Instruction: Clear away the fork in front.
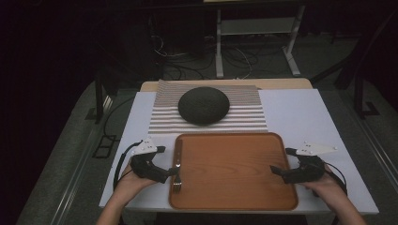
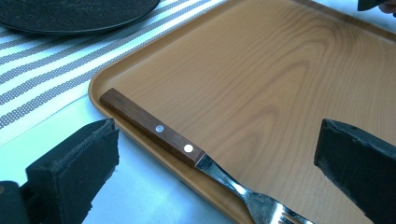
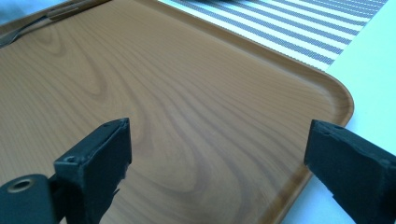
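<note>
White surface [image 1: 295,117] in a dark room with a cabled floor; striped mat [image 1: 244,117] carries a dark dome [image 1: 203,105]. Wooden tray [image 1: 234,168] holds a fork [image 1: 177,176] along its left rim. Left claw [image 1: 174,172] spread around the fork's handle, not pinching; right claw [image 1: 273,169] spread, empty.

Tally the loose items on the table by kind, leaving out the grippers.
Wooden tray: 1
Fork, wooden-handled, lying along the tray's left edge: 1
Dark round plate: 1
Striped placemat under the plate: 1
Total: 4
</note>
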Motion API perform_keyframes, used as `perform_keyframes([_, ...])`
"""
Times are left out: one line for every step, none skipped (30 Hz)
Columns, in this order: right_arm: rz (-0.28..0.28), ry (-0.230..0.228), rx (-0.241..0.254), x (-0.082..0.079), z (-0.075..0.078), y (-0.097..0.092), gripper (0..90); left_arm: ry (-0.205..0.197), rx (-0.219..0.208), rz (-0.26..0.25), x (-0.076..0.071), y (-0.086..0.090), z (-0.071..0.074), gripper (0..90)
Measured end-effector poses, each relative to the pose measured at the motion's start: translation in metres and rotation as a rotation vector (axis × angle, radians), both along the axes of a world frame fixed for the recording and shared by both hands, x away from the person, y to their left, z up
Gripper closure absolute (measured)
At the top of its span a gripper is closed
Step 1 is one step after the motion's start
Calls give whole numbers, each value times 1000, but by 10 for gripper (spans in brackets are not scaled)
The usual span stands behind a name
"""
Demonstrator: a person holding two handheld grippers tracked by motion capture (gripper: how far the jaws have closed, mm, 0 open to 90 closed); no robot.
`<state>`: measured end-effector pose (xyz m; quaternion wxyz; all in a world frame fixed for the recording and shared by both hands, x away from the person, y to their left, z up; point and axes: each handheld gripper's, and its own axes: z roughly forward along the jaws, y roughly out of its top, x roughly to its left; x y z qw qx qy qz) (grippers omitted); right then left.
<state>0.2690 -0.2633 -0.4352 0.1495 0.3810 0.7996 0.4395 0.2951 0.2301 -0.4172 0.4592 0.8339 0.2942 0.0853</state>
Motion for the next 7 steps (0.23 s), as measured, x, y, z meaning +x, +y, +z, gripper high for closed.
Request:
perform_keyframes([0, 0, 0, 0, 0, 0, 76, -1, 1, -2, 0, 0, 0, 0])
perform_keyframes([0, -1, 0, 0, 0, 0, 76, -1, 2, -3, 0, 0, 0, 0])
perform_keyframes([0, -3, 0, 0, 0, -1, 76, -2, 2, -3, 0, -1, 0, 0])
perform_keyframes([0, -3, 0, 0, 0, -1, 75, -2, 2, -3, 0, -1, 0, 0])
perform_keyframes([-1, -3, 0, 0, 0, -1, 76, -3, 3, -3, 0, -1, 0, 0])
perform_keyframes([-1, -4, 0, 0, 0, -1, 76, -4, 5, -2, 0, -1, 0, 0])
perform_keyframes([-1, -4, 0, 0, 1, -1, 76, -6, 6, 1, 0, 0, 0, 0])
